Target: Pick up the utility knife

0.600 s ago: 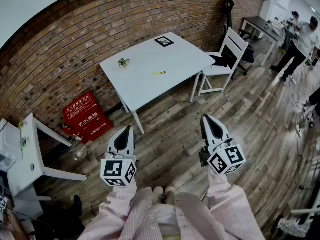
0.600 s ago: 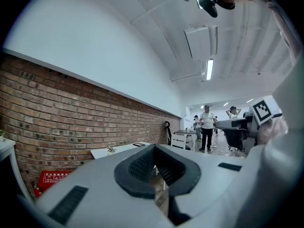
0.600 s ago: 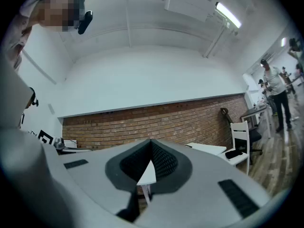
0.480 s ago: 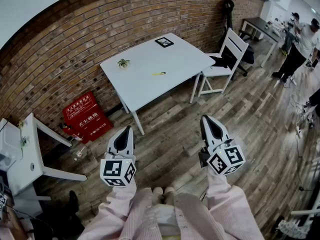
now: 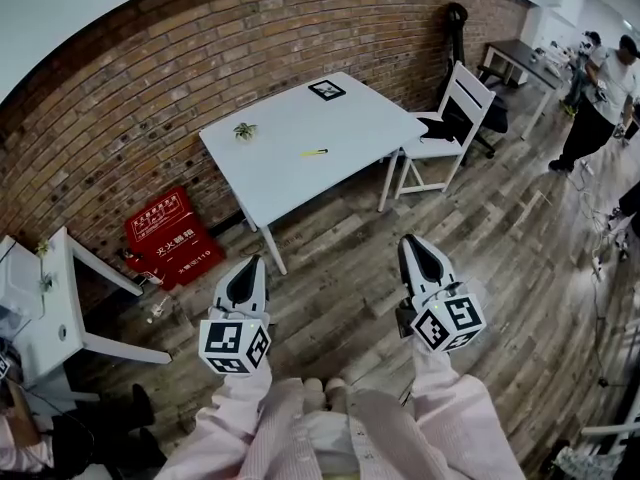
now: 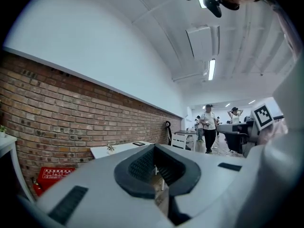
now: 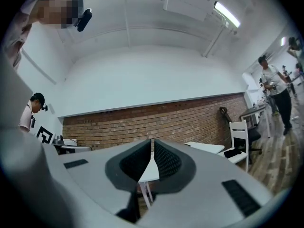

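Both the white left tool [image 5: 250,264] and right tool [image 5: 410,243] hang closed and empty, the slim yellow utility knife [image 5: 316,152] lies on the far white desk [image 5: 290,183], and arriving unopened could knock it off.

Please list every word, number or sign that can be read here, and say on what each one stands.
"119": seemingly the end of the lower white line on the red box; its Chinese characters are too small to read.
Cubes of the left gripper and right gripper: square patterns, no words.
Marker sheet on the white table: pattern only.
Utility knife: no print readable.
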